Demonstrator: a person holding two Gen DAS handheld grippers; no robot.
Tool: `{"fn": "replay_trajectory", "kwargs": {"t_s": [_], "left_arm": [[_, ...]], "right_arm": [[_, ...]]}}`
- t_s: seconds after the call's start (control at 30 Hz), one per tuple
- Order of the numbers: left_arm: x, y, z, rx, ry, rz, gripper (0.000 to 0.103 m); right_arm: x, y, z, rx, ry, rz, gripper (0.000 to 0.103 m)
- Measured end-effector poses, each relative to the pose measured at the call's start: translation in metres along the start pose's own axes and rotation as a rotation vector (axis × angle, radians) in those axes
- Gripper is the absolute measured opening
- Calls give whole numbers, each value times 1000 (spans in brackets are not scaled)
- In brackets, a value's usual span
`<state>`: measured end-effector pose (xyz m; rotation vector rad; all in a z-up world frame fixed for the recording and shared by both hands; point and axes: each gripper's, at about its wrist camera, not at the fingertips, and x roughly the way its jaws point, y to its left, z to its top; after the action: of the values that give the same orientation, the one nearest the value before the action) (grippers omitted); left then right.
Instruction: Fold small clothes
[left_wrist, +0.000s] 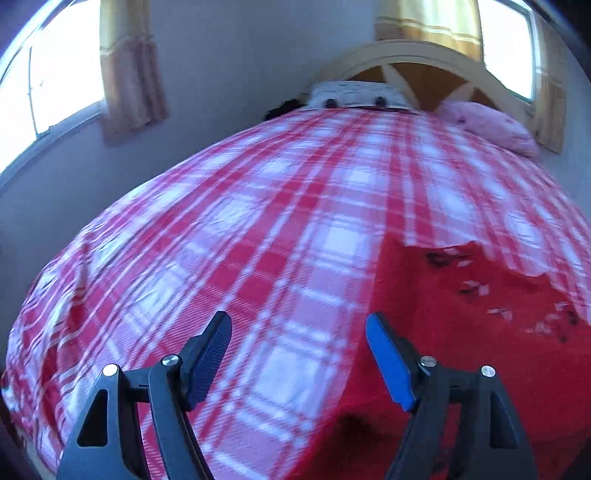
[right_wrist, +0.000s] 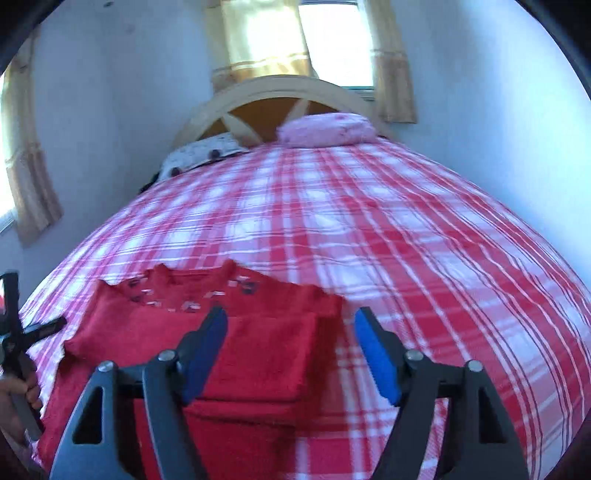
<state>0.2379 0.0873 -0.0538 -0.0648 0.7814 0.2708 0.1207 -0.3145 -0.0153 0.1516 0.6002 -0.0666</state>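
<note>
Red knit sweater (right_wrist: 207, 332) flat on bed (right_wrist: 369, 229), partly folded, soft, light and grippy; pinch hem edge at 6 o'clock; left hand-held gripper (left_wrist: 299, 354) and right hand-held gripper (right_wrist: 291, 347) both spread, empty

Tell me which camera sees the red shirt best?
The right wrist view: the red shirt lies nearly whole on the bed, neckline and folded part showing. The left wrist view catches only its one side, cut off at the edge.

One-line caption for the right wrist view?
Right gripper, open, above a partly folded red garment on a red-and-white plaid bedspread.
</note>
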Motion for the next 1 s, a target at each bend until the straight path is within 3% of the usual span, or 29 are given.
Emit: {"fn": "replay_trajectory", "kwargs": {"t_s": [0.03,0.07,0.13,0.17,0.23,0.3,0.4,0.43,0.47,0.53,0.63,0.7,0.8,0.9,0.97,1.0], "left_arm": [[-1,-11,3,21,7,-35,76],[-1,-20,4,37,10,-68,76],[6,-45,6,90,43,-158,76],[16,-54,7,121,65,-158,76],[46,-60,5,163,93,-33,76],[73,-42,3,124,90,87,77],[95,14,13,-89,162,-28,85],[101,25,15,-119,162,-18,88],[107,31,17,-129,166,-9,95],[109,29,18,-122,171,-2,97],[101,13,17,-55,142,55,97],[91,16,18,-47,136,50,97],[57,25,14,-46,49,98,97],[35,19,11,-7,3,70,97],[29,11,3,35,-7,44,97],[32,7,-6,65,0,52,97]], "right_arm": [[8,11,2,-23,26,25,38],[17,22,2,-38,47,52,33],[38,46,0,-56,85,115,32],[46,57,-2,-65,97,130,32],[66,77,-8,-72,125,173,32],[86,91,-14,-78,154,211,32],[114,101,-31,-91,222,182,38],[121,102,-34,-101,236,177,40],[120,103,-32,-103,231,191,49],[123,106,-31,-116,240,240,68],[123,122,-32,-203,251,198,78],[109,125,-32,-214,209,177,72],[67,99,-22,-131,75,181,68],[44,61,-13,-84,27,62,66],[44,30,-13,-55,49,-53,56],[47,17,-15,-29,69,-86,55]]}}
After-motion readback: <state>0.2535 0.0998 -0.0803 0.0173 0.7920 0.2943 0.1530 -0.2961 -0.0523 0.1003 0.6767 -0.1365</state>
